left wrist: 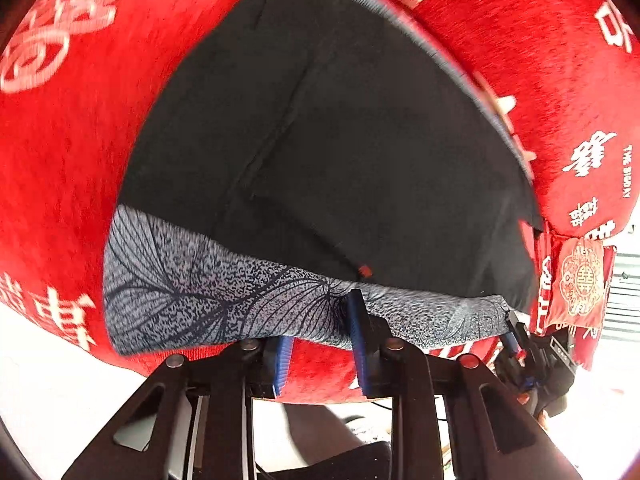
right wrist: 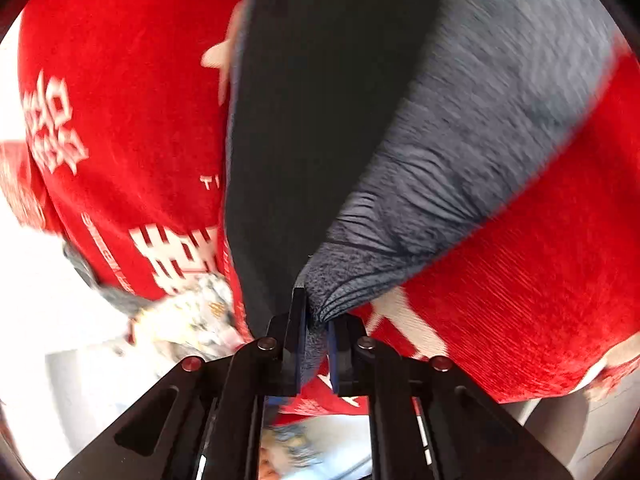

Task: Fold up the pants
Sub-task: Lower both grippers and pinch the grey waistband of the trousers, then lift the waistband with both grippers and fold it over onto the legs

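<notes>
The pants (left wrist: 320,140) are dark cloth with a grey leaf-patterned waistband (left wrist: 192,296); they lie on a red cloth surface (left wrist: 72,184). My left gripper (left wrist: 320,340) is shut on the near edge of the waistband, one blue finger (left wrist: 358,332) over it and one under. My right gripper (right wrist: 314,344) is shut on the bunched grey waistband end (right wrist: 420,200), with the dark pants cloth (right wrist: 296,120) stretching away. The right gripper also shows in the left wrist view (left wrist: 516,332) at the waistband's far right end.
The red cloth (right wrist: 120,120) has white printed characters and covers the surface. A red patterned square tag (left wrist: 580,280) hangs at its right edge. A crumpled pale floral cloth (right wrist: 196,316) lies at the lower left of the right wrist view.
</notes>
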